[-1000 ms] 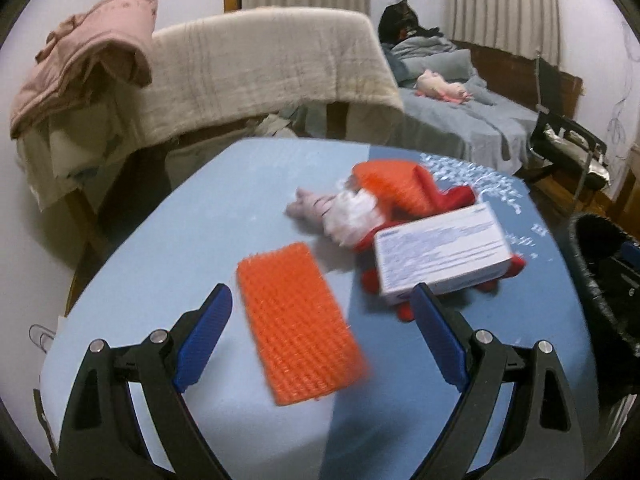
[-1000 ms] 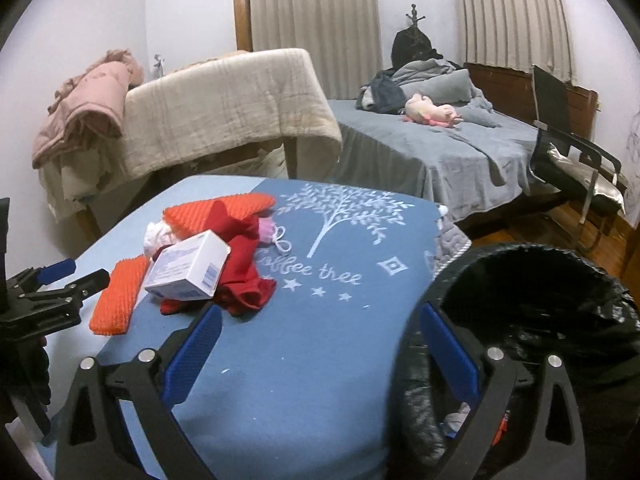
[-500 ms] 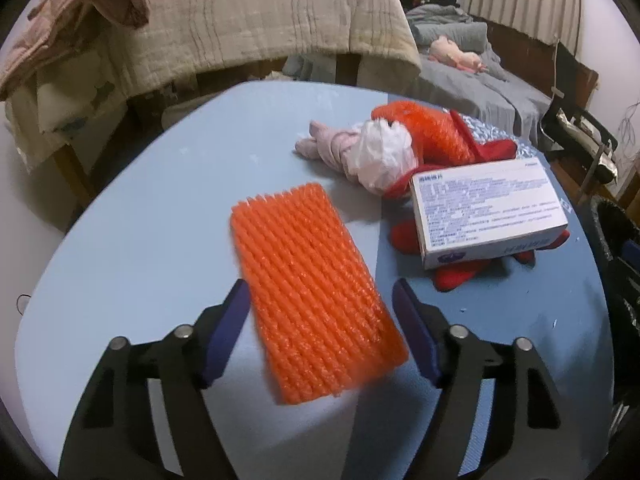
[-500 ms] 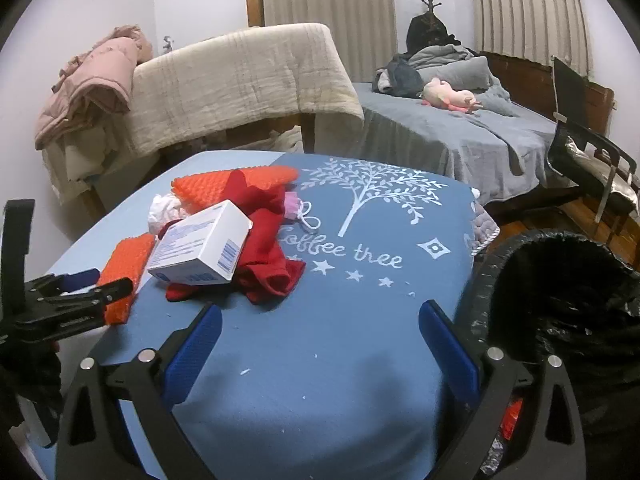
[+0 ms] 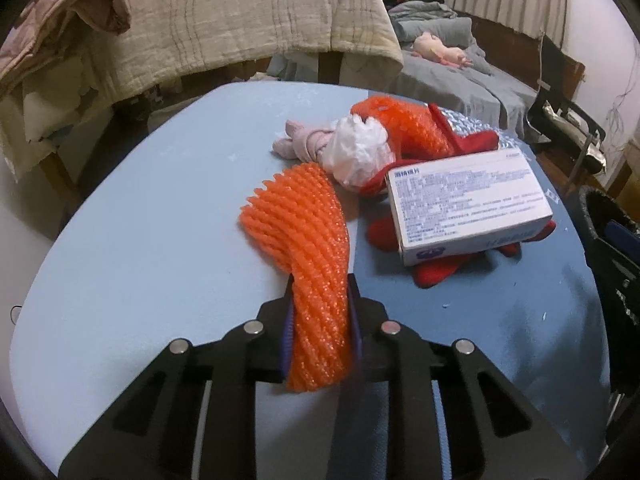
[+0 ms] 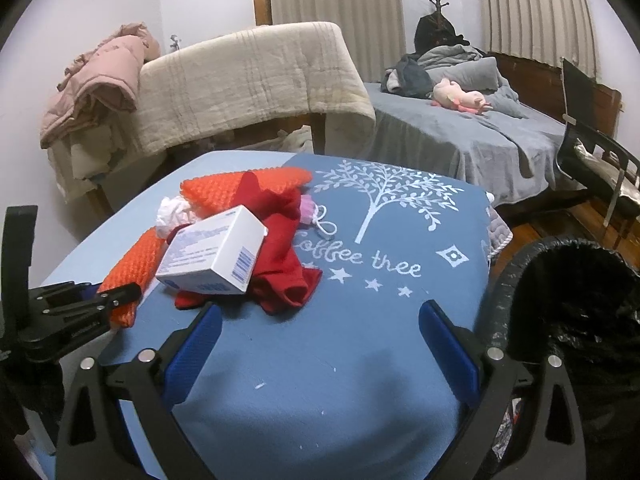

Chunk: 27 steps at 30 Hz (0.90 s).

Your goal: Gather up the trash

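Closing on the near end of the orange foam net (image 5: 304, 248), the left gripper (image 5: 320, 320) has it squeezed between its pads, while the far end is bent over the blue tablecloth (image 5: 160, 220). A white box (image 5: 468, 204) is seen just beside it on a red cloth (image 5: 432, 272). The right gripper (image 6: 320, 344) is held wide apart and empty above the tablecloth, beside a black-lined bin (image 6: 568, 304).
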Tool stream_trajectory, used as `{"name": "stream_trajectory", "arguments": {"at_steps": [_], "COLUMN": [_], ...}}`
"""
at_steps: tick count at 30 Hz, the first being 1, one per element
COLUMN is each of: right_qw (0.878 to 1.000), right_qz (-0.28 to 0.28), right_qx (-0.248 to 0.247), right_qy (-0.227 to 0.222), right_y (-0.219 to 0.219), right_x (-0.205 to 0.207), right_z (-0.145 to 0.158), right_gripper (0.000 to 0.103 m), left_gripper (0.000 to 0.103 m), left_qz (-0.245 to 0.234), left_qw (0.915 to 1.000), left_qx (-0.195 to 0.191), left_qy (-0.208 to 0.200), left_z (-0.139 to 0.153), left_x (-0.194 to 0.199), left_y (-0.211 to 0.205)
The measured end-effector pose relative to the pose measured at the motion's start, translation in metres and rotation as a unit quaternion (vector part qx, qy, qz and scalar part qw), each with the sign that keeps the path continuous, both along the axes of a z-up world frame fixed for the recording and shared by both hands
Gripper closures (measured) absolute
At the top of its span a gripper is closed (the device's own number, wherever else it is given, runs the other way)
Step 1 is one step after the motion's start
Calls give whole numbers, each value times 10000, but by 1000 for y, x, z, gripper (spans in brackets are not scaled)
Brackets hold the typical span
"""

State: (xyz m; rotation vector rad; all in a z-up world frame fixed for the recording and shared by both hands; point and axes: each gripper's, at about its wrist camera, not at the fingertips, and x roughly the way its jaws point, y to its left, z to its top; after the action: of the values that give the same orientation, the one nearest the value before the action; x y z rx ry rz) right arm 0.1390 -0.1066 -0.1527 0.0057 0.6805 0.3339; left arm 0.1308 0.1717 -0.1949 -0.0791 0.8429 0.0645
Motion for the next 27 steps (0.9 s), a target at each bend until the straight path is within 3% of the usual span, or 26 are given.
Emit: {"name": "stream_trajectory", "arguments": {"at_steps": [13, 27], "right_qw": [9998, 9997], "right_qz": [-126, 218], "right_qx": [-28, -85], "right_qy": [-141, -59], "right_y": [5, 26], "right_x": [24, 30], "right_z": [9, 3], "right_gripper": [6, 6], "left_gripper": [82, 82], "left_qz": [97, 167], "left_qw": [9988, 9987], "left_qx": [100, 184], "left_qy": [-479, -451], "left_z": [36, 37], "left_x": [-10, -10], "left_y": [-2, 6]}}
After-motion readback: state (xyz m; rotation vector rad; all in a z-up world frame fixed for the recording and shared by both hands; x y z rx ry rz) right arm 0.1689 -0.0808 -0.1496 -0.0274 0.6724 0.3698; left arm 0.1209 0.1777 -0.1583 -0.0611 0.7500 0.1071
